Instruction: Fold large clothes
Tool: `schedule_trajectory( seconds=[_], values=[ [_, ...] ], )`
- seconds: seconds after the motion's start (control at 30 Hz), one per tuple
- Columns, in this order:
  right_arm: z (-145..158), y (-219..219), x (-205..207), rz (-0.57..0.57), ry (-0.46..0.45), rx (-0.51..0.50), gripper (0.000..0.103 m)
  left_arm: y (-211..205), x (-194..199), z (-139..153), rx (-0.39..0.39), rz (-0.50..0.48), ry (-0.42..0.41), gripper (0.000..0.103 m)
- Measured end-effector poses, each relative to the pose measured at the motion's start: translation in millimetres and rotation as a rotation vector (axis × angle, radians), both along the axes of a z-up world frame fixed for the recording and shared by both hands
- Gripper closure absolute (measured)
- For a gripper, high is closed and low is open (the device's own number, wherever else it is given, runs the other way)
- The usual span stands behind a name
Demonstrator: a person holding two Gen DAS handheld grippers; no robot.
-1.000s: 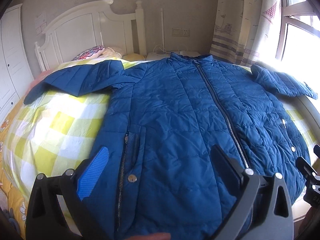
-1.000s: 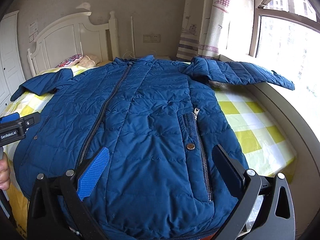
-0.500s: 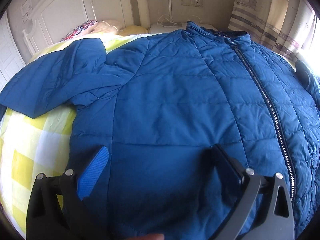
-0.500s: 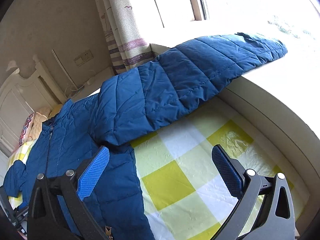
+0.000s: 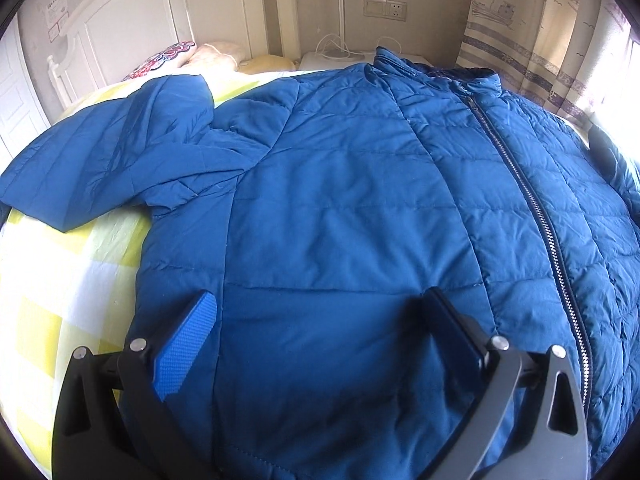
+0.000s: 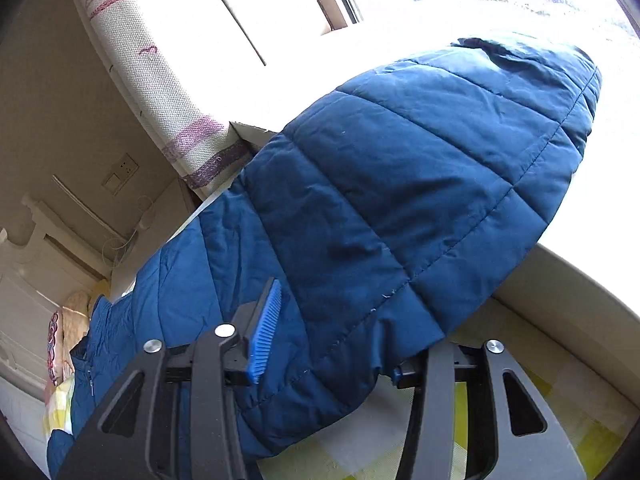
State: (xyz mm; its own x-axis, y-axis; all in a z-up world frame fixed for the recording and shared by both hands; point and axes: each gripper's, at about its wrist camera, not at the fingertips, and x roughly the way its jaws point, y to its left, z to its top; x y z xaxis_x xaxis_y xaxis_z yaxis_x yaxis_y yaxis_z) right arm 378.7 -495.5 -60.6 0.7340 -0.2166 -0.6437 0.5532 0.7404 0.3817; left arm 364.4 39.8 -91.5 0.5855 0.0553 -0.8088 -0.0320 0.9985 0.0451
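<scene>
A blue quilted jacket (image 5: 340,200) lies front up on the bed, zipper (image 5: 532,200) closed, collar toward the headboard. Its left sleeve (image 5: 100,160) spreads out over the checked sheet. My left gripper (image 5: 320,340) hovers open just above the jacket's left chest panel, with nothing pinched between its fingers. In the right wrist view the other sleeve (image 6: 400,180) stretches toward the bright window sill. My right gripper (image 6: 324,340) is rolled sideways and its jaws are closing on that sleeve near the shoulder; the blue pad (image 6: 264,328) presses the fabric, and the far finger is hidden behind it.
The yellow and white checked sheet (image 5: 60,272) covers the bed. A white headboard (image 5: 132,32) and pillows (image 5: 172,50) stand at the far end. A curtain (image 5: 520,40) hangs at the right, with the window ledge (image 6: 580,300) beside the bed.
My left gripper moved forward from the hem to the chest, then held still. My right gripper swung over to the right sleeve, rolled, and its wide jaws narrowed around the sleeve.
</scene>
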Motion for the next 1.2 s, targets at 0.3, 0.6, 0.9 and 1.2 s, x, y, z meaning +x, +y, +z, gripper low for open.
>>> schedule_trajectory(
  seconds=[0.3, 0.6, 0.9, 1.2],
  values=[
    [79, 240, 20, 0.693, -0.191, -0.385, 0.086, 1, 0, 0, -0.005, 0.005, -0.004, 0.002],
    [-28, 331, 21, 0.936, 0.148, -0.316, 0.04, 2, -1, 0, -0.009, 0.006, -0.006, 0.002],
    [-22, 241, -64, 0.75, 0.128, -0.127, 0.011, 1, 0, 0, -0.003, 0.005, -0.006, 0.002],
    [-39, 163, -138, 0.406, 0.03, -0.08, 0.039, -70, -21, 32, 0.211, -0.172, -0.167, 0.003]
  ],
)
